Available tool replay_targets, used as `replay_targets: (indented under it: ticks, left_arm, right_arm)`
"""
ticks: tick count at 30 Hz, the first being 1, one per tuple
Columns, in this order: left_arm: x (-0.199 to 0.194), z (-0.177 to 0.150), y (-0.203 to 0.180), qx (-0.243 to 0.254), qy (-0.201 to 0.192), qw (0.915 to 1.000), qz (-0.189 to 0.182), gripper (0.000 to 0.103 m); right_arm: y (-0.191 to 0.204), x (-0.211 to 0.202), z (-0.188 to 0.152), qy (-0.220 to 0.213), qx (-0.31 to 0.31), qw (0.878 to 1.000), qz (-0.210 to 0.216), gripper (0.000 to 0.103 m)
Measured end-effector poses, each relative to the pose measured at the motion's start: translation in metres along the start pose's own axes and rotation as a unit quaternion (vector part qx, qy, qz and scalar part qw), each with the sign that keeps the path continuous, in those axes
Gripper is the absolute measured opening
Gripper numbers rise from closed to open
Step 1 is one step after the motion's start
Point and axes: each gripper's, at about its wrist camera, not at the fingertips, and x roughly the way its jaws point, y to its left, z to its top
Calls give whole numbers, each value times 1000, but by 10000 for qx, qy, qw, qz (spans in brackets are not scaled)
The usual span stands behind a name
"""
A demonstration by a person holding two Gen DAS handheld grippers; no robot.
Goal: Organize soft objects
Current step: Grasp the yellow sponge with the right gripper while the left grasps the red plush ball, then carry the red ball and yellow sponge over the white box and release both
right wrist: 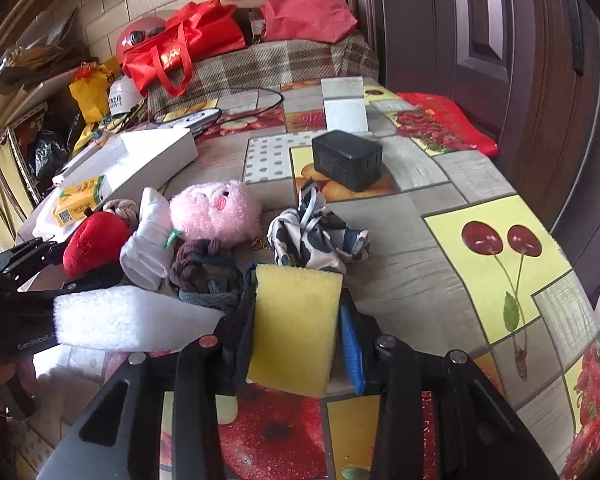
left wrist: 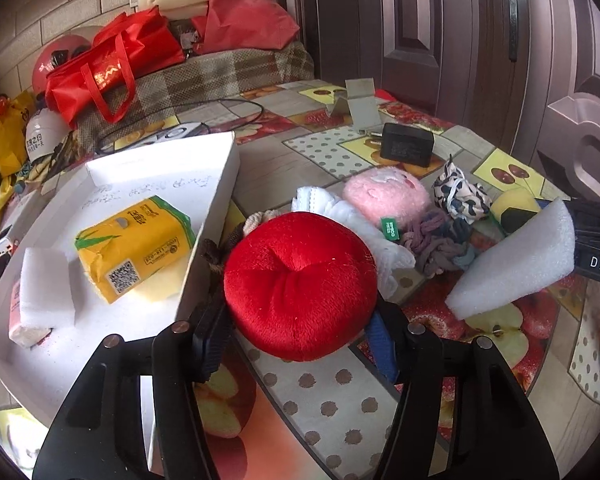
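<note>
Red plush apple (left wrist: 300, 284) on fruit-print tablecloth (left wrist: 340, 412), clamped between left gripper (left wrist: 300, 332) pads, just beside white box (left wrist: 204, 240). Yellow sponge (right wrist: 294, 328) squeezed in right gripper (right wrist: 296, 340). Pink plush (right wrist: 214, 216), white cloth (right wrist: 148, 236), spotted fabric (right wrist: 316, 240) heaped just behind.

A table (right wrist: 440, 216) fills the near ground, covered in an oilcloth printed with cherries, strawberries and dotted squares. At its far end a checked blanket (left wrist: 220, 76) drapes over some furniture — behind it rises a pale brick-pattern wall (left wrist: 60, 12). To the right stands a dark brown panelled door (left wrist: 440, 32). Daylight falls soft and even.
</note>
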Motion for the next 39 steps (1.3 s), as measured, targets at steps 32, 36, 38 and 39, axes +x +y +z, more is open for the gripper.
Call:
replay_targets:
  ticks: [32,36,38,39]
  left_arm:
    - [-72,-22,28,-599,-1683,9820,621,60]
    - [-73,-24,36,-637,-1679,9812,704,60]
    - [-73,-25,41,-668,-1673,9808,753,60]
    - [-73,-26,44,-684,-1667,9806,777,60]
  right_arm:
    - [59,-67,-8,-2275,-757,9706,230,38]
    - [73,-58,-6,-2141,-868,9722,380,38]
    - [79,-53,-5,-2044,-902,9737,445,38]
    - [82,-50,-4,-1998,-911,9744,480,39]
